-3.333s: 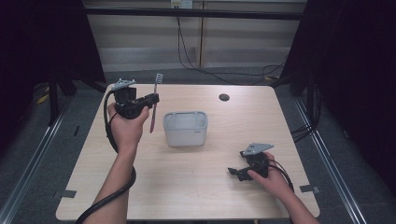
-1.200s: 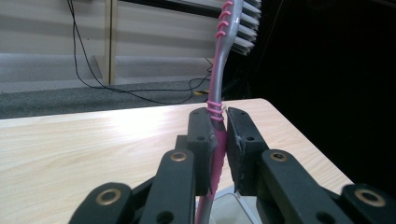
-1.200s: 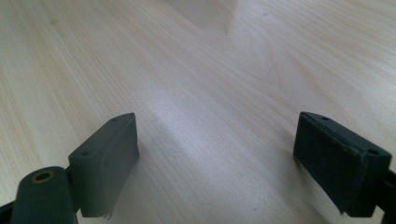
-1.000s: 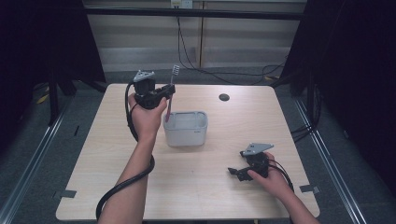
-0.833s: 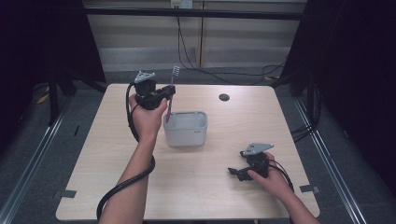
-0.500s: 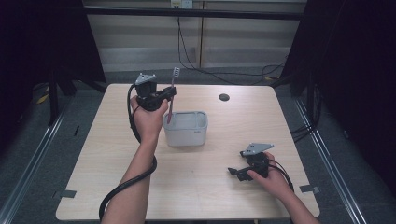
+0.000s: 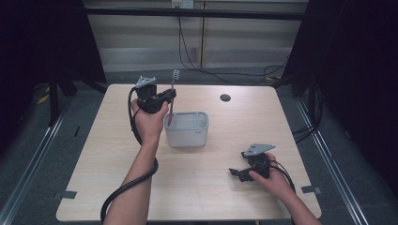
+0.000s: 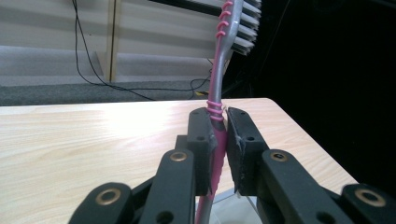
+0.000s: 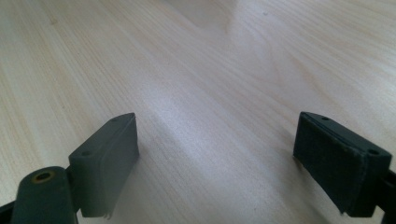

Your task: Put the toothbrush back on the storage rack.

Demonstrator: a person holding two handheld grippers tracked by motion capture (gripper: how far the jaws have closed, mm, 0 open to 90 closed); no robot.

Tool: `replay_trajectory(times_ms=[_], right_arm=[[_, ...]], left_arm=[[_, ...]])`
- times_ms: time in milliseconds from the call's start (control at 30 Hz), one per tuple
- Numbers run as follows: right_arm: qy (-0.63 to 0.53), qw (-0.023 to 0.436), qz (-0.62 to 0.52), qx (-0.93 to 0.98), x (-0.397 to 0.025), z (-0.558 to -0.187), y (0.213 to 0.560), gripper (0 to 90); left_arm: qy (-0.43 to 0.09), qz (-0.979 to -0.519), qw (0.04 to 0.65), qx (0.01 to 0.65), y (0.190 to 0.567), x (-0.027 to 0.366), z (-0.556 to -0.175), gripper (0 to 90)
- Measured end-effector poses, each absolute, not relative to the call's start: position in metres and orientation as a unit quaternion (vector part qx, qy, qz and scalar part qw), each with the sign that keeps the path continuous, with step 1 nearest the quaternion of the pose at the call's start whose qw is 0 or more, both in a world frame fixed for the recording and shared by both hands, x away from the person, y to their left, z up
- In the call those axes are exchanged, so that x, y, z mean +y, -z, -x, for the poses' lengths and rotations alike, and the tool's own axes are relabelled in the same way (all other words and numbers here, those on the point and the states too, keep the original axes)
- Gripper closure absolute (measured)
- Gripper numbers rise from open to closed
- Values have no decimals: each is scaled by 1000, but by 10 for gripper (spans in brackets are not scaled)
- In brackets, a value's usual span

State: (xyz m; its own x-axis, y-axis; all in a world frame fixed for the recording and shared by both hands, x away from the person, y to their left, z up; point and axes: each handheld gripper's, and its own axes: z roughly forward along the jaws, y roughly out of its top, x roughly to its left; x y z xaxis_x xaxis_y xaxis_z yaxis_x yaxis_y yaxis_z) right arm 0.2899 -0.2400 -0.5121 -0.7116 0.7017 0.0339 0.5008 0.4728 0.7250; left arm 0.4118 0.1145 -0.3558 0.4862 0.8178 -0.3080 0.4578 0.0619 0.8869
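At the left of the high view, the left gripper is raised above the table, held in the person's left hand. Its jaws are clenched on a pink and grey toothbrush, which stands nearly upright with the bristled head at the top and the lower end reaching down at the left rim of the grey tub. In the left gripper view, the two black pads press the toothbrush from either side on its pink handle, and the bristles face right, above the jaws. The tub sits near the middle of the table, just right of the left hand. A small dark round disc lies on the table farther back, well apart from the tub. At the right, the right gripper rests low on the table in the person's right hand. In the right gripper view its jaws stand wide apart, released, with bare wood between them.
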Motion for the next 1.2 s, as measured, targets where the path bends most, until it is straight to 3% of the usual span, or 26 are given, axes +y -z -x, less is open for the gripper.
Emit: replay_trajectory(times_ms=[1200], right_arm=[[-371,135,-354,848,-240,-290,512,134]], left_arm=[[-161,-660,542,494,382,127,-402,800]])
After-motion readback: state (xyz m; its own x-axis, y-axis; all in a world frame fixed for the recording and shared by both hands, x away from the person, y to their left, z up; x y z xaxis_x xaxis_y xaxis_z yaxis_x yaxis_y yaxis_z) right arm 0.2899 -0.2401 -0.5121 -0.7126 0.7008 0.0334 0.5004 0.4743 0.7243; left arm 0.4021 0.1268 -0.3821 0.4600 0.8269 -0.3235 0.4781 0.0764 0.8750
